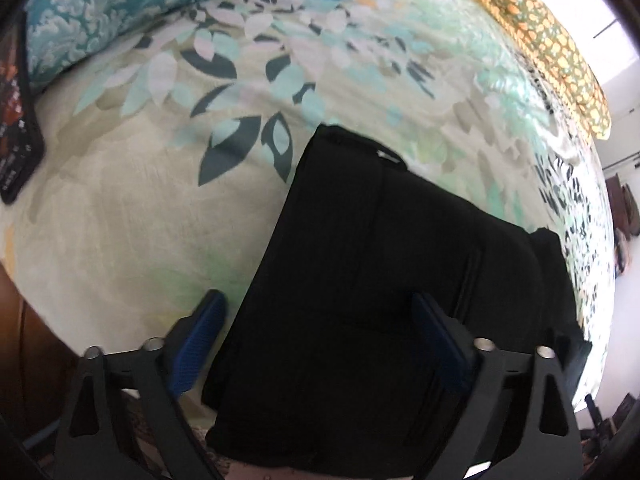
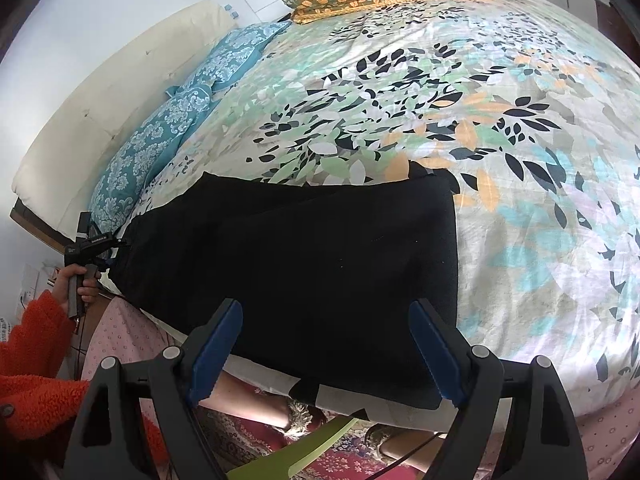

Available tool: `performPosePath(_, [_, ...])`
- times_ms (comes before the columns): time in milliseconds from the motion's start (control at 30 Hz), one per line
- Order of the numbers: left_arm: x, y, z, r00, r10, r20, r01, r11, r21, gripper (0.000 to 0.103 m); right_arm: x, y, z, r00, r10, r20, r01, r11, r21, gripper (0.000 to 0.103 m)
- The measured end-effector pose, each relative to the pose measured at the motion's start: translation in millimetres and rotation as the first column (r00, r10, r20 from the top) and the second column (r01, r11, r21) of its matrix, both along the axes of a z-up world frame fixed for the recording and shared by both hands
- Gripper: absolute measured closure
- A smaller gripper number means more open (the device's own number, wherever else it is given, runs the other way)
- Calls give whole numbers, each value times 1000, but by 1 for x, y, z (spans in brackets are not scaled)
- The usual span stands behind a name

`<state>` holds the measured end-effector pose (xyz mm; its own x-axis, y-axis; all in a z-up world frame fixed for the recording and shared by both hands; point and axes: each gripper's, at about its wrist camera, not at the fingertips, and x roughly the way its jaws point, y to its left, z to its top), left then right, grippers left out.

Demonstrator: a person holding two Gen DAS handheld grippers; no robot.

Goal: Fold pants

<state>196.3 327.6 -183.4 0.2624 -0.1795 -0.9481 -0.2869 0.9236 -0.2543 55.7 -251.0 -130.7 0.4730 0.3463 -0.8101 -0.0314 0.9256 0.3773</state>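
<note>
Beside the pants (image 2: pixel 304 256), an orange sleeve (image 2: pixel 32 360) shows.

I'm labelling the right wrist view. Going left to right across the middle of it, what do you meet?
Orange sleeve → hand holding the left hand-held gripper → black pants → leaf-print bedspread.
</note>
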Motion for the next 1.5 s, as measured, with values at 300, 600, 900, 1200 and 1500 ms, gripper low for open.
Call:
performPosePath(300, [-17,4,13,996,76,52,-68,987,-148,80,-3,-9,3,999,-41,19,41,999,24,18])
performPosePath(600, [-56,-78,115,960,80,269,52,891,-450,89,1,-8,0,999,-21,27,20,998,58,18])
performPosePath(900, [-44,-297,91,925,-270,267,364,828,-427,90,-9,-30,5,994,-94,58,88,990,106,18])
performPosePath(1200, [-38,-383,51,879,-428,211,476,749,-461,84,-23,-73,1,969,-241,50,223,947,232,18])
performPosePath(1500, [-53,-247,119,887,-176,427,302,920,-249,53,19,-20,-18,995,94,-28,-59,806,589,18])
